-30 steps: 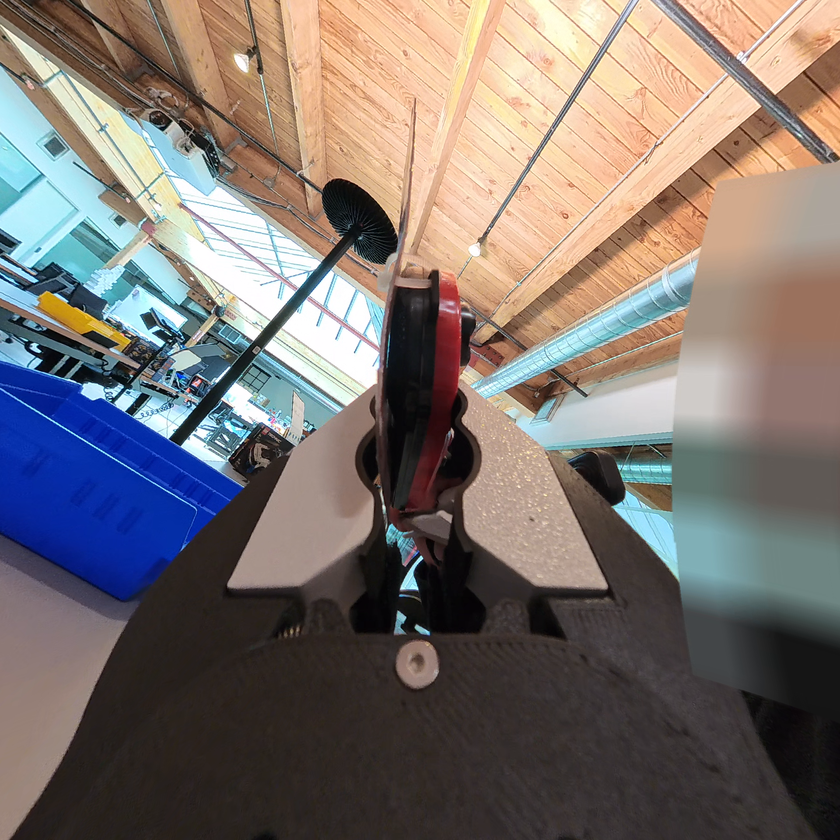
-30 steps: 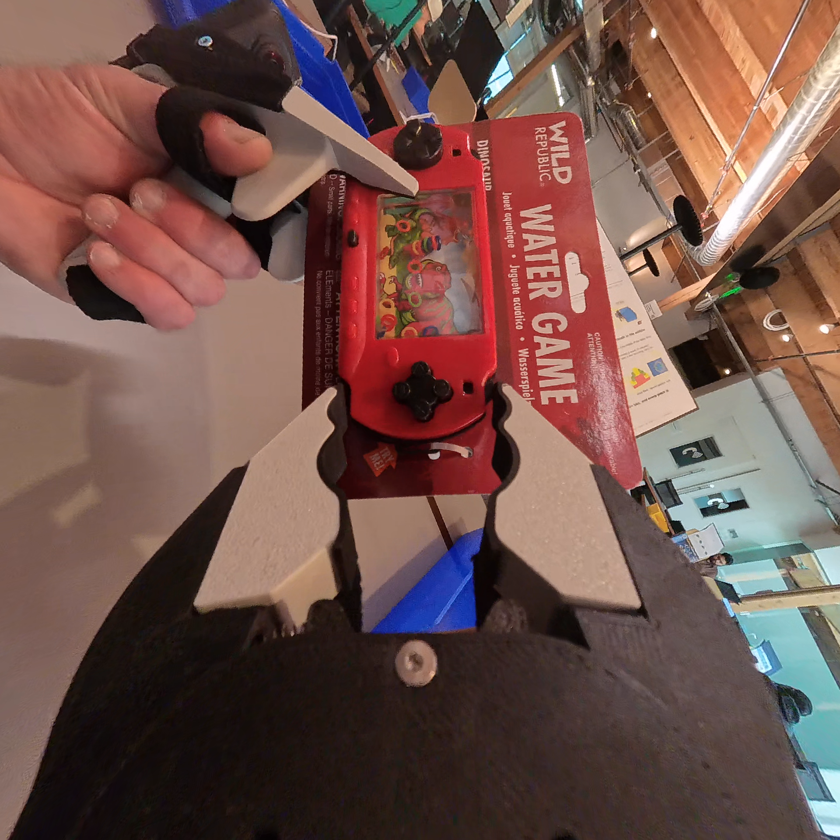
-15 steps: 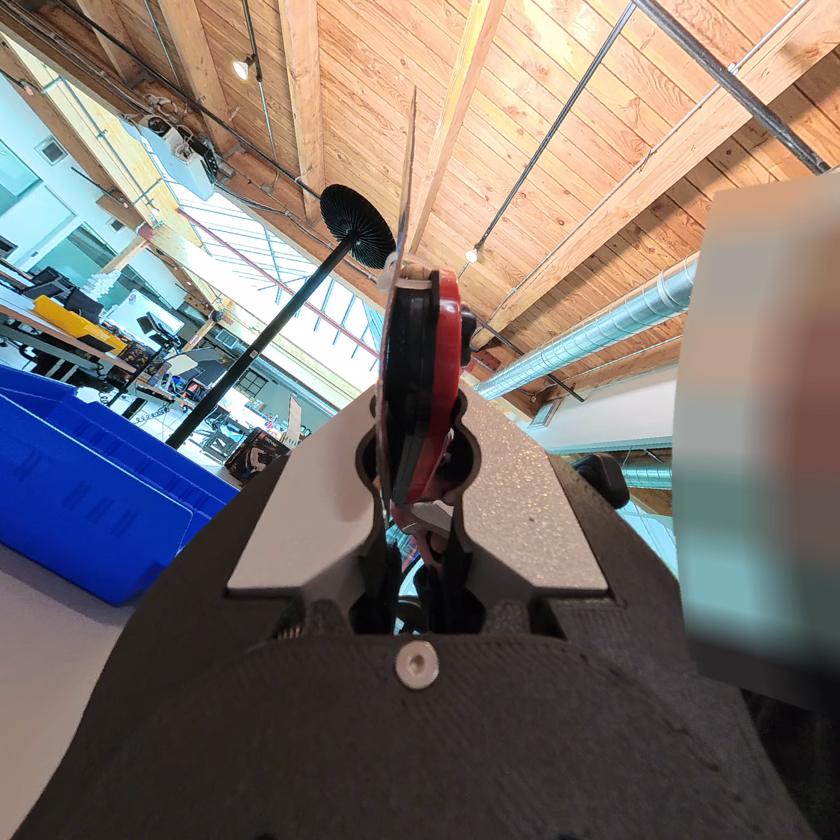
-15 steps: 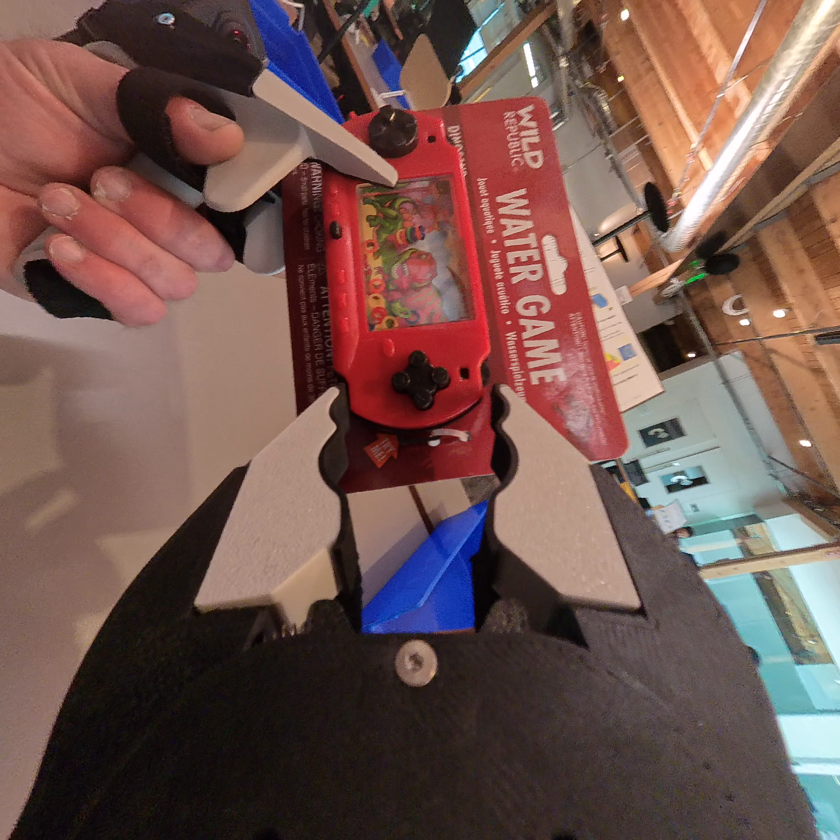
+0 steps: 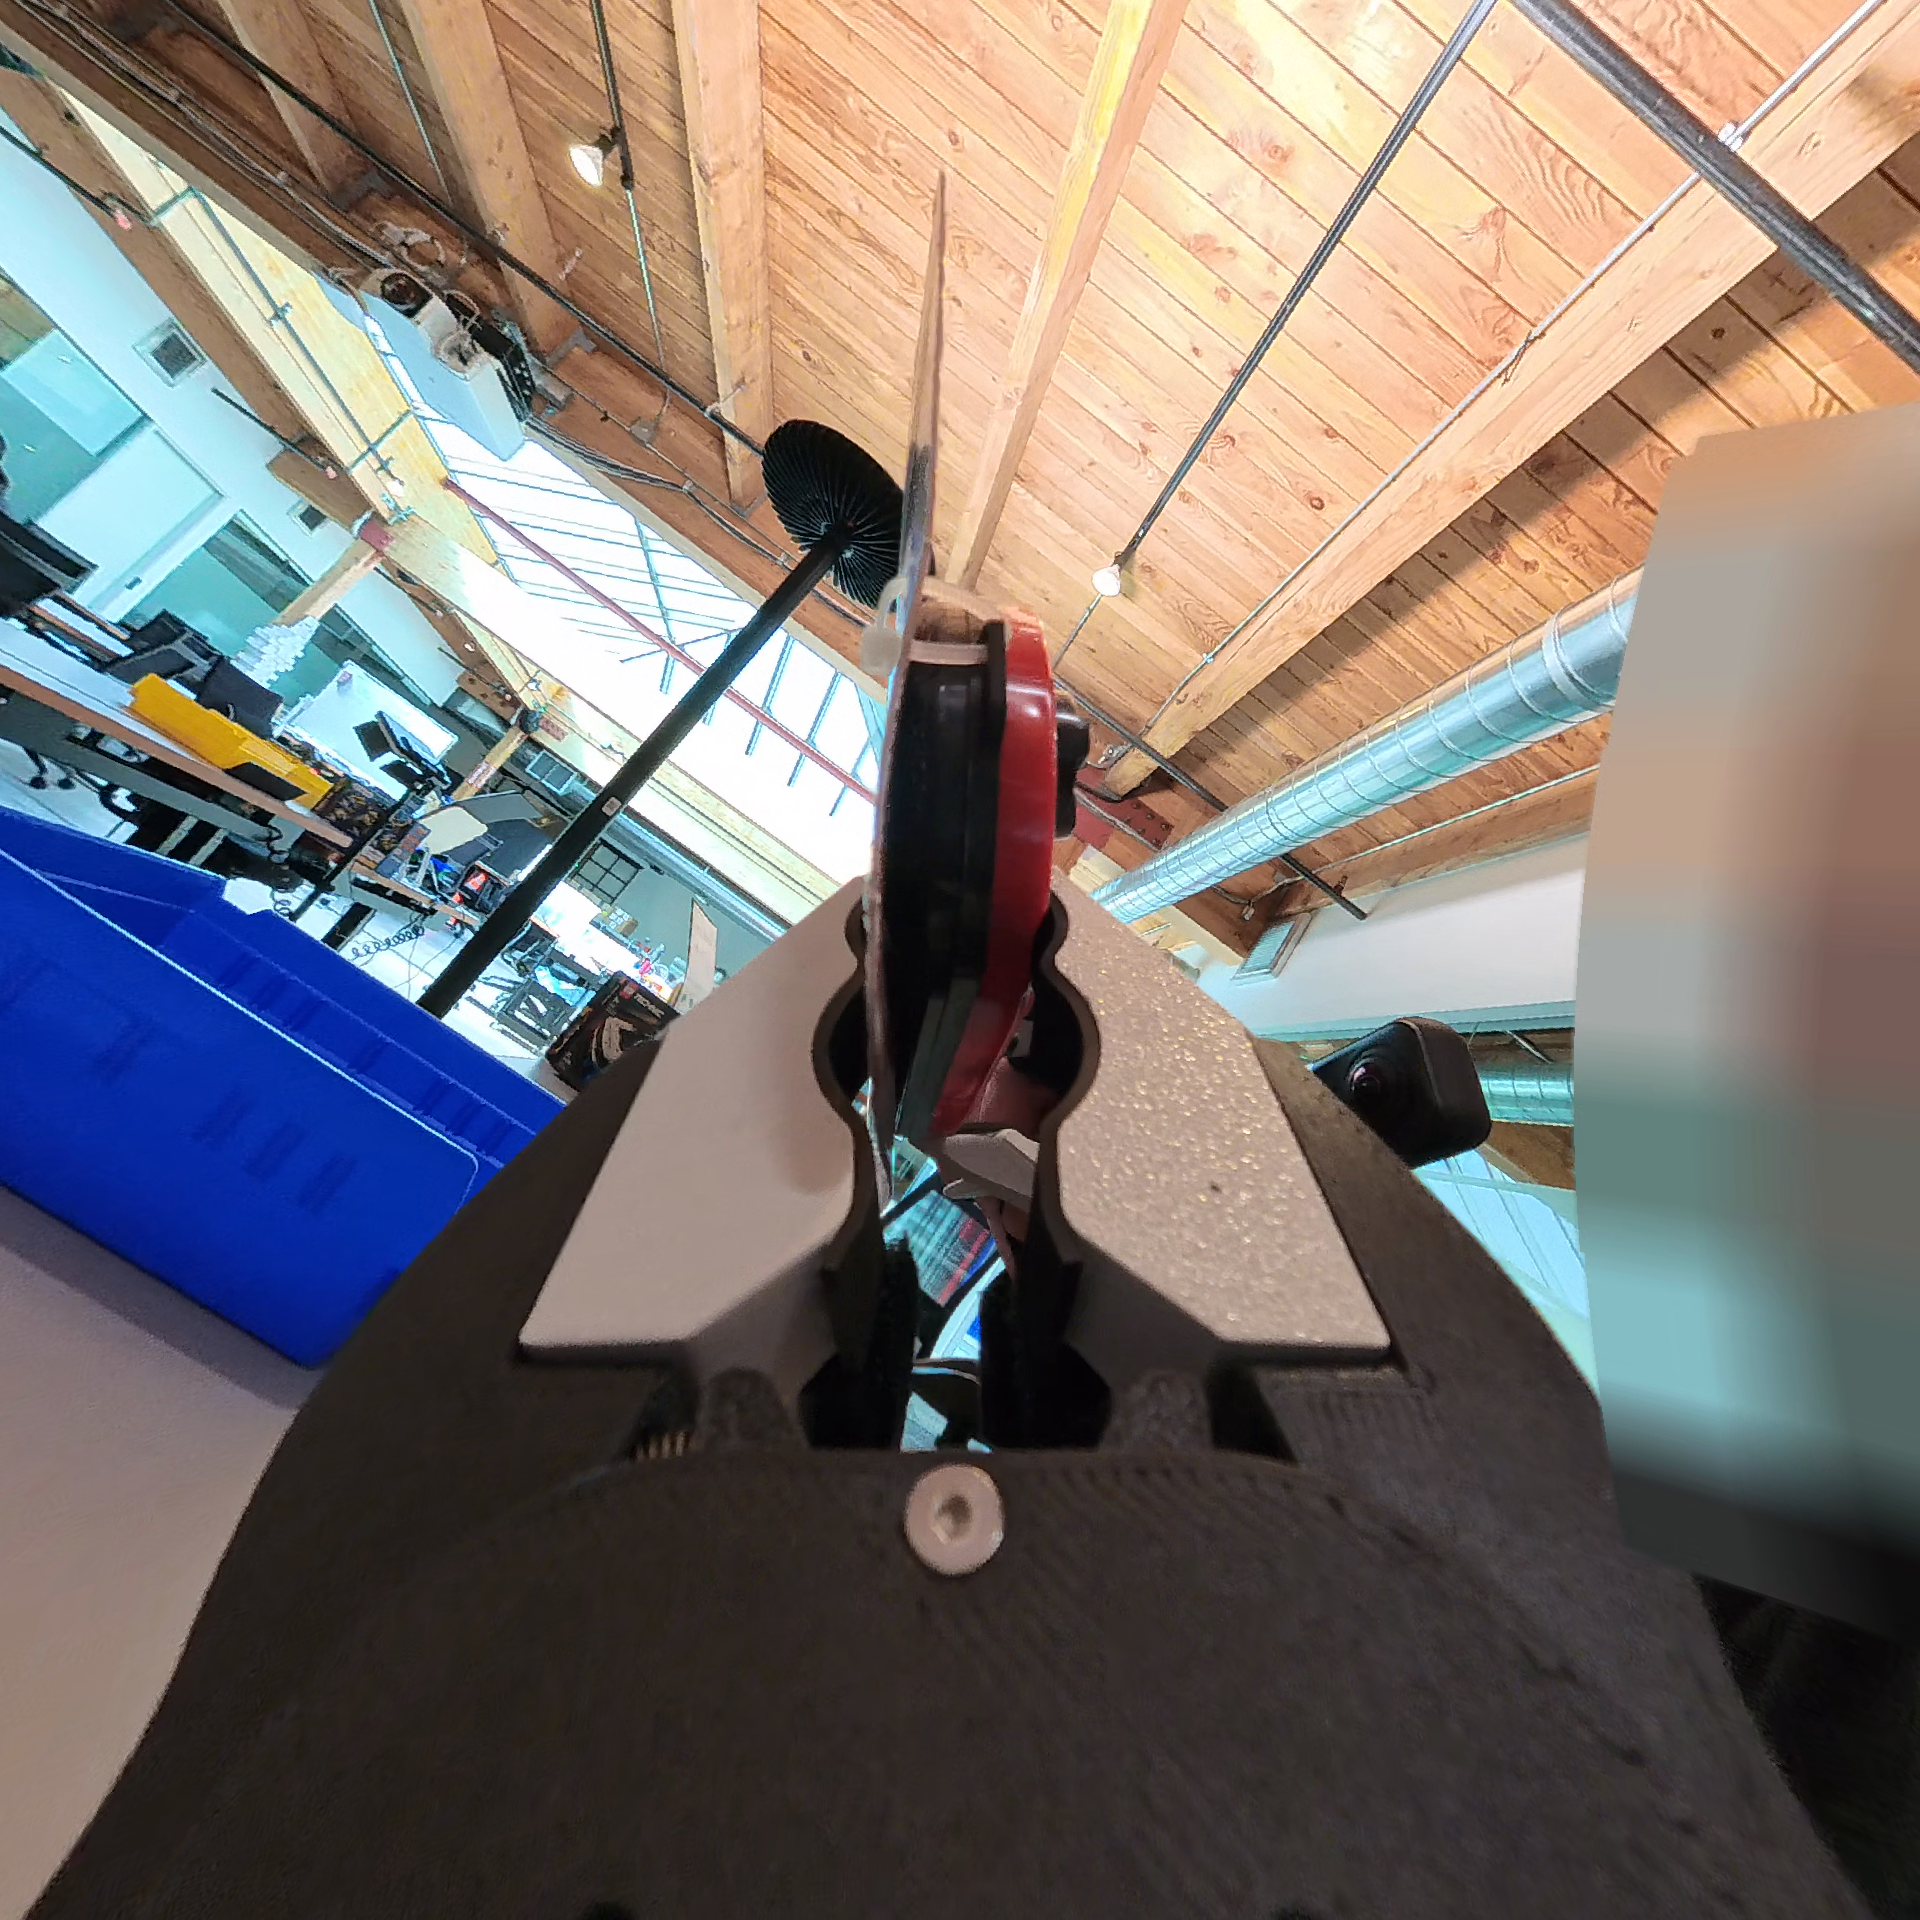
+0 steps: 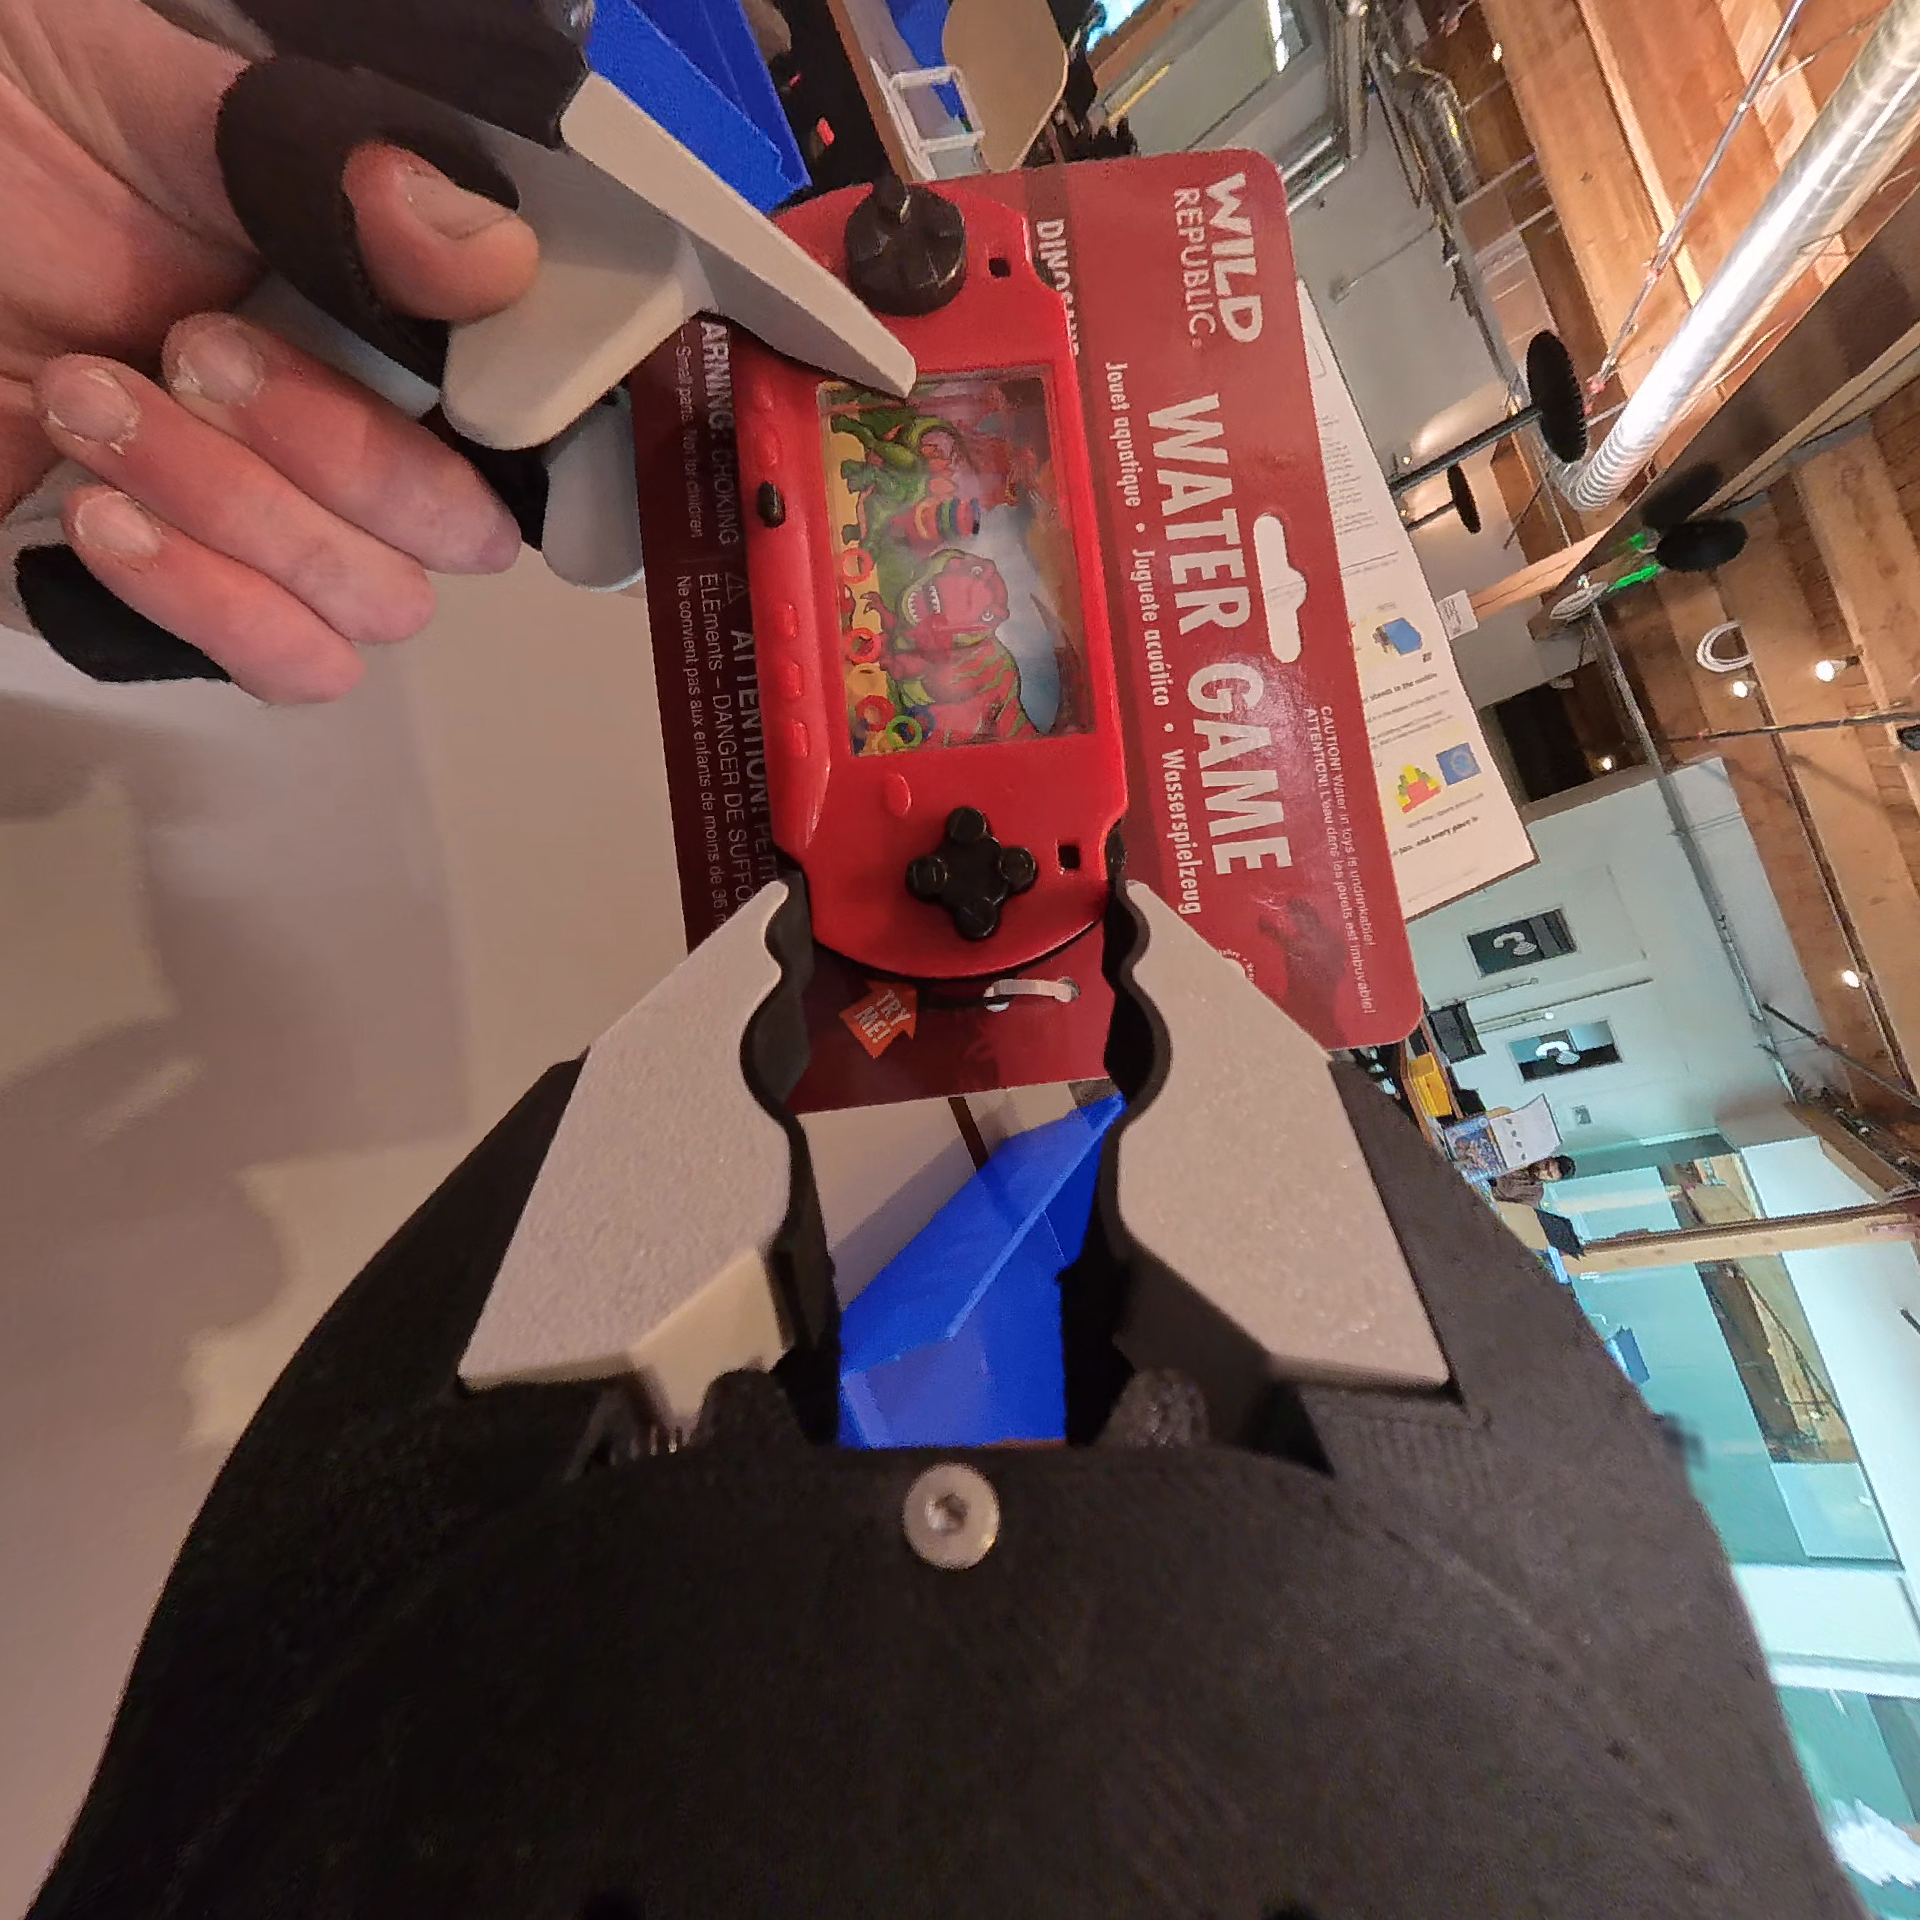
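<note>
Right wrist view: right gripper (image 6: 956, 914) fingers pinch red toy game (image 6: 935, 623) sides; left gripper (image 5: 956, 997) fingers clamp it edge-on.

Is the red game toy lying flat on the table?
No, the red game toy is held up in the air between the right tool and the left tool, above the table.

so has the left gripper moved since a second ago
Yes, slightly. In the left wrist view the blue bin sits lower and further left than before, so the left gripper, shut on the red toy game, tilted upward.
</note>
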The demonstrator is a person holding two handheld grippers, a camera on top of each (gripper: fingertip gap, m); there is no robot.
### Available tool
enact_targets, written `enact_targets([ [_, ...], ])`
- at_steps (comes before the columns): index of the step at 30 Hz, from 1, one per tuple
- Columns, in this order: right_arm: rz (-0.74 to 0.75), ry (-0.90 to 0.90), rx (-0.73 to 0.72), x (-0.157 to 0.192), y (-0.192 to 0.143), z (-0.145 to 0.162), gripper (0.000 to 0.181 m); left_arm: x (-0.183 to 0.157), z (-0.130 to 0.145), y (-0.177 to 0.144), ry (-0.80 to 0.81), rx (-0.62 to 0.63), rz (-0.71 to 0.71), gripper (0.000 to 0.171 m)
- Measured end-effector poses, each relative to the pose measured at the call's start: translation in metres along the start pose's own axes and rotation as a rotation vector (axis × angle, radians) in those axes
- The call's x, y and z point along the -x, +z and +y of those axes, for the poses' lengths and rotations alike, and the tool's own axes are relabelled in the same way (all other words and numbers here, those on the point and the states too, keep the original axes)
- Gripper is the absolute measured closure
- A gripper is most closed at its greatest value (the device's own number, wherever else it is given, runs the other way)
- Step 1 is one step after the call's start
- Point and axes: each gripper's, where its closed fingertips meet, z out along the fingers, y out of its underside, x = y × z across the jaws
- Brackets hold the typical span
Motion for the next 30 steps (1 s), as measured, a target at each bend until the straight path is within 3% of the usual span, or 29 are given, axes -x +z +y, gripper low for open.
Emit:
enact_targets([
  [3,0.022,0.025,-0.029,-0.003,-0.001,-0.004,0.125,0.000,-0.004,-0.001,-0.010,-0.021,0.004,0.149],
  [5,0.084,0.025,-0.074,-0.010,-0.007,-0.011,0.114,0.001,-0.007,-0.002,-0.015,-0.040,0.001,0.149],
  [11,0.130,-0.101,-0.090,0.011,-0.014,-0.020,0.128,0.008,-0.011,-0.006,-0.061,-0.078,-0.028,0.149],
  [13,0.153,0.040,-0.138,0.006,-0.018,-0.018,0.126,0.005,-0.011,-0.005,-0.060,-0.076,-0.018,0.149],
  [16,0.217,0.420,-0.219,-0.024,-0.032,0.002,0.113,-0.001,-0.012,-0.005,-0.046,-0.078,0.007,0.149],
  [18,0.061,0.747,-0.302,-0.024,-0.028,0.010,0.091,-0.004,-0.013,-0.005,-0.045,-0.080,0.030,0.149],
  [22,-0.268,1.205,-0.543,-0.019,-0.019,0.007,0.113,-0.008,-0.005,-0.001,-0.035,-0.056,0.061,0.149],
  [26,-0.383,1.255,-0.574,-0.010,-0.005,0.003,0.120,-0.011,0.002,0.001,0.008,-0.016,0.068,0.148],
  [29,-0.437,1.263,-0.633,-0.011,-0.005,-0.007,0.146,-0.008,0.003,0.001,0.007,-0.013,0.063,0.149],
  [30,-0.454,1.261,-0.645,-0.011,-0.005,-0.009,0.148,-0.007,0.005,0.001,0.013,-0.006,0.060,0.148],
])
